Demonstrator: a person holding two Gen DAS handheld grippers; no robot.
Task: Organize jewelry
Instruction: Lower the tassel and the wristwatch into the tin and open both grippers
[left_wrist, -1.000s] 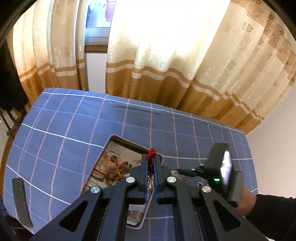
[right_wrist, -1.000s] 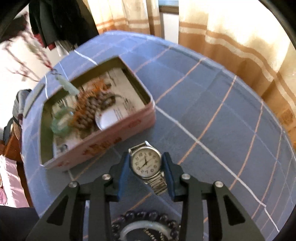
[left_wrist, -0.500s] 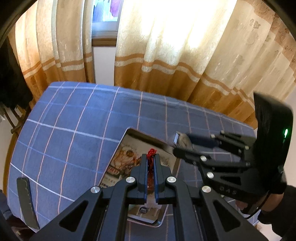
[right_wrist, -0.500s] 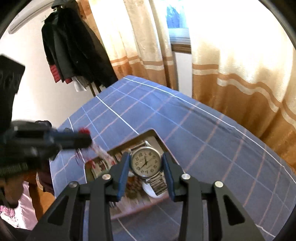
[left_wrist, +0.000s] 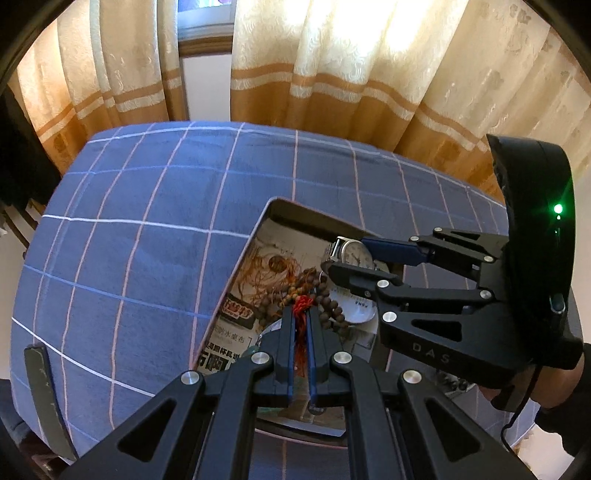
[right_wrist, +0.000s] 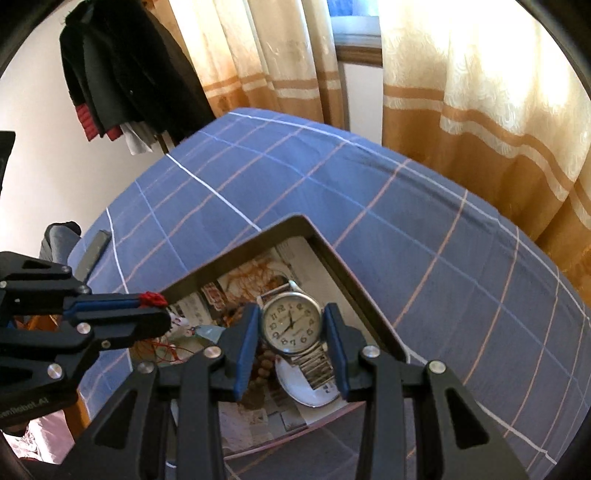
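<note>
Right hand-held gripper (right_wrist: 291, 328) around watch (right_wrist: 291, 322)

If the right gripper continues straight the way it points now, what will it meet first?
Probably the floor of the open tin, near its far corner: the right gripper holds the watch above it. Depth is uncertain.

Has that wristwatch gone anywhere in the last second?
Yes. The watch, clamped in the right gripper, was above bare cloth in front of the tin; now it hangs over the open tin, above the beads inside.
</note>
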